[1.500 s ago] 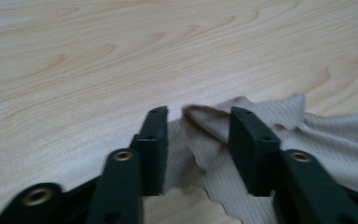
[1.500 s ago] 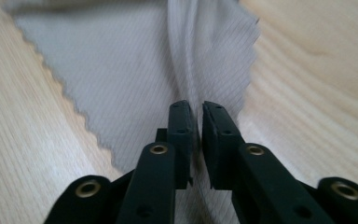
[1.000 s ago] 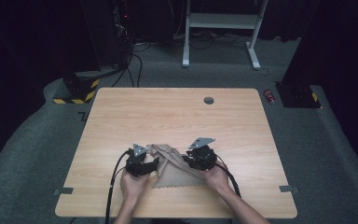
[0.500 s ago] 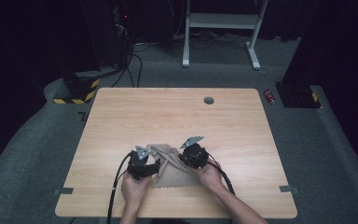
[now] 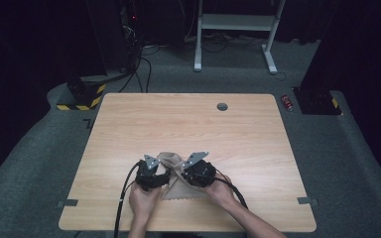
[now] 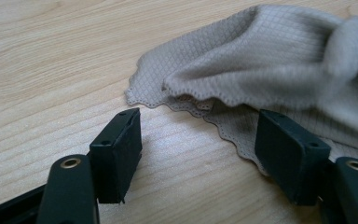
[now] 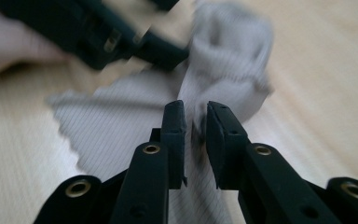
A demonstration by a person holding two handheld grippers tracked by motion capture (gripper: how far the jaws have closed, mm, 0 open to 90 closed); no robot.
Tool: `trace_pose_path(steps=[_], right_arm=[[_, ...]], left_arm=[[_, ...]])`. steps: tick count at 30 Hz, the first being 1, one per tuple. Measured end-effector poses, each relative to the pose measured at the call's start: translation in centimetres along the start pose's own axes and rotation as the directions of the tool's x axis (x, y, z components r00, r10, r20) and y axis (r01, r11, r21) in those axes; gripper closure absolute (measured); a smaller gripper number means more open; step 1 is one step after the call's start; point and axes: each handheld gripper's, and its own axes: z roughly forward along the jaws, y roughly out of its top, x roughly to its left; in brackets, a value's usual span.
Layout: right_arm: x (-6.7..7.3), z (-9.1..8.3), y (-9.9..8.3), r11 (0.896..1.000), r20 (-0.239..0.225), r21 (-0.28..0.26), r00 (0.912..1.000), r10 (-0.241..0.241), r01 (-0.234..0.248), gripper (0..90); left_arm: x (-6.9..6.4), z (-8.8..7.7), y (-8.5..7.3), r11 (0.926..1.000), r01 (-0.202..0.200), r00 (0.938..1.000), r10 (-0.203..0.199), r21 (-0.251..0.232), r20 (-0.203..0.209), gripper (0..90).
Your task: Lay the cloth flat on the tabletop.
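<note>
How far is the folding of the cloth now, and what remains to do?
Partly done: the grey cloth already has one flap lying over itself. In hand: the right gripper is shut on a raised fold of it. The left gripper is open at the scalloped edge, holding nothing. Left: laying that fold flat; the cloth is bunched on the table.

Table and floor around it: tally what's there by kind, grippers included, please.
Grippers: 2 (left gripper, right gripper)
Cloths: 1 (beige cloth, scalloped edge)
Cable grommets in the tabletop: 1 (grommet)
Cans on the floor: 1 (red can)
Total: 5
</note>
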Motion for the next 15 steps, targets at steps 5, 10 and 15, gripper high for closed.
trace_pose_path(steps=[5, 10, 15], right_arm=[[-2.5, -0.2, 0.3, 0.992, 0.018, -0.048, 0.9924, 0.121, -0.12, 66.7], [-3.3, 1.2, 0.3, 0.988, 0.001, -0.04, 0.9888, 0.149, -0.149, 61.2], [-3.6, 2.2, 1.0, 0.985, 0.014, -0.043, 0.9855, 0.169, -0.168, 58.4]], left_arm=[[0.0, 0.0, 0.0, 1.0, 0.0, 1.0, 0.0, 0.0, 0.0, 31.7], [0.0, 0.0, 0.0, 1.0, 0.001, 1.0, -0.001, 0.0, 0.0, 31.7], [0.0, 0.0, 0.0, 1.0, 0.001, 1.0, -0.001, 0.0, 0.0, 31.6]])
